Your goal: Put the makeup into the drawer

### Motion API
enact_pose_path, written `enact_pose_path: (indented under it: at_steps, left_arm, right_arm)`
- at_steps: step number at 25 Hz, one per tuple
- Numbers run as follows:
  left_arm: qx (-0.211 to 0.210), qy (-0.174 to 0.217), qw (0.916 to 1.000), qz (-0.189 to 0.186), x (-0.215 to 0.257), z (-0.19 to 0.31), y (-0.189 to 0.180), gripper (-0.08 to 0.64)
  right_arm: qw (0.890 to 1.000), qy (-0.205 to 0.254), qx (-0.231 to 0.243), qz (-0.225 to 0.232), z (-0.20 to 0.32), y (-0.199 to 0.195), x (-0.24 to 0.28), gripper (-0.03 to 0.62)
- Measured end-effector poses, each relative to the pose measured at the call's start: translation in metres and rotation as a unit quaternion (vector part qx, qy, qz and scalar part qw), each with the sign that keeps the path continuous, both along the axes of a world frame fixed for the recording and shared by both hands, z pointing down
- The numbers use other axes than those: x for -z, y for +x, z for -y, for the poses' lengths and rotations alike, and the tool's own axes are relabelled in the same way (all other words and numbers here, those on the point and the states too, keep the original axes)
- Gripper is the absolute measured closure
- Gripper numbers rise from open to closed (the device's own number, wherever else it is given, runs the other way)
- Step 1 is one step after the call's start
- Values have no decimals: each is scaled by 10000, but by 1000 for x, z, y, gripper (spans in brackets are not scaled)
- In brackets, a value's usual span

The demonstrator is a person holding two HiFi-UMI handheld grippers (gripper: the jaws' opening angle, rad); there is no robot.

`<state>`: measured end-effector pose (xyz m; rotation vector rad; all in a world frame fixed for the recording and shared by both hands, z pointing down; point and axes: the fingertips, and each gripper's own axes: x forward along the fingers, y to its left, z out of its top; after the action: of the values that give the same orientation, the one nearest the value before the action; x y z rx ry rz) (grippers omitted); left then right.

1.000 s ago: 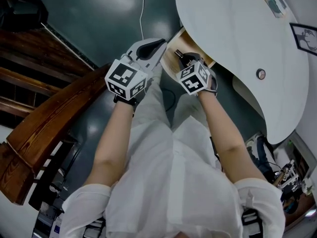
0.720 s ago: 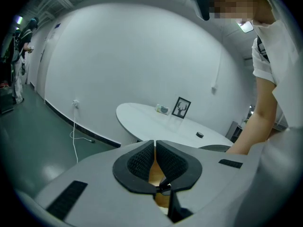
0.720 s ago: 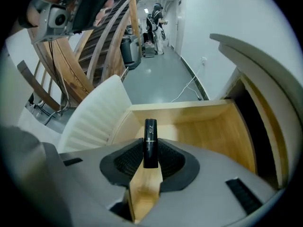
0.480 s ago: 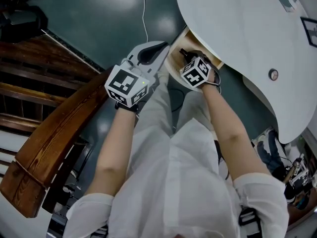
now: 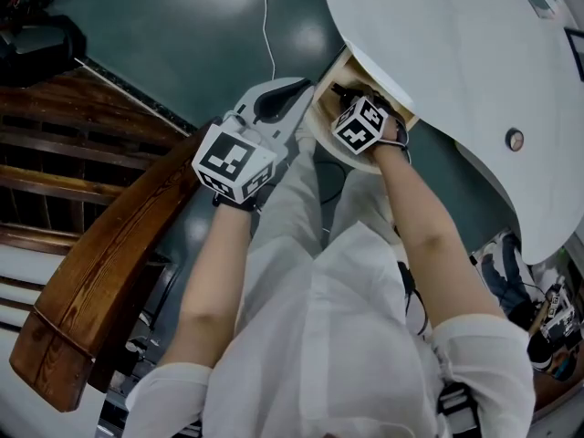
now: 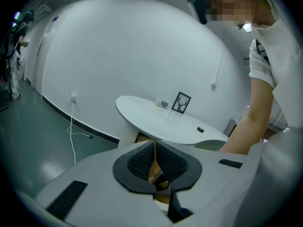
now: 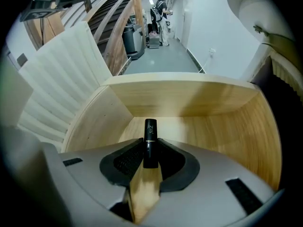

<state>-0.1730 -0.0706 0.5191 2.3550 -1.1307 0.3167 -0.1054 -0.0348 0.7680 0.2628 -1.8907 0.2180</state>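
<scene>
White bench (image 5: 438, 44): stands above and beyond both tools; its top overhangs the open drawer, so the makeup has to go in from the front.

Wooden drawer (image 7: 184, 96): pulled out from under the bench, directly below and ahead of the right tool. Its back and side walls surround that tool's jaws, and its bare floor shows ahead of them. The part nearest the bench is in shadow.

Left tool (image 6: 154, 167): held just beside the right tool, outside the drawer, jaws closed with nothing between them. It probably waits there clear of the opening, ready to push the drawer shut.

Right tool (image 7: 149, 157): pointed steeply down into the drawer, its jaws clamped on the lipstick (image 7: 150, 141), a black tube gripped by its lower half with the cap end jutting past the tips. Holding it lengthwise lets it be laid flat on release.

Not resolved: the tool's body hides the floor beneath the jaws, so whether the lipstick touches wood cannot be told. From the head view, the marker cube (image 5: 359, 124) covers the grip.
</scene>
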Motion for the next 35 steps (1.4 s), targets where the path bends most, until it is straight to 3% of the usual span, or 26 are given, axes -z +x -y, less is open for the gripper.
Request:
enact_pose_path:
  at_steps: [8, 19, 26, 35]
  left_arm:
    - [83, -35, 10000, 10, -3, -1, -7, 535]
    - [32, 37, 10000, -39, 6, -3, 0, 535]
    - [-26, 143, 9999, -74, 21, -2, 8, 535]
    - [-116, 364, 9992, -103, 54, 1, 27, 535]
  right_arm:
    - [9997, -86, 85, -201, -5, -2, -13, 502]
    - [9999, -149, -77, -14, -5, -5, 9, 486]
    - [9995, -36, -258, 160, -6, -2, 44, 488]
    - [9942, 176, -750, 750, -7, 10, 122, 488]
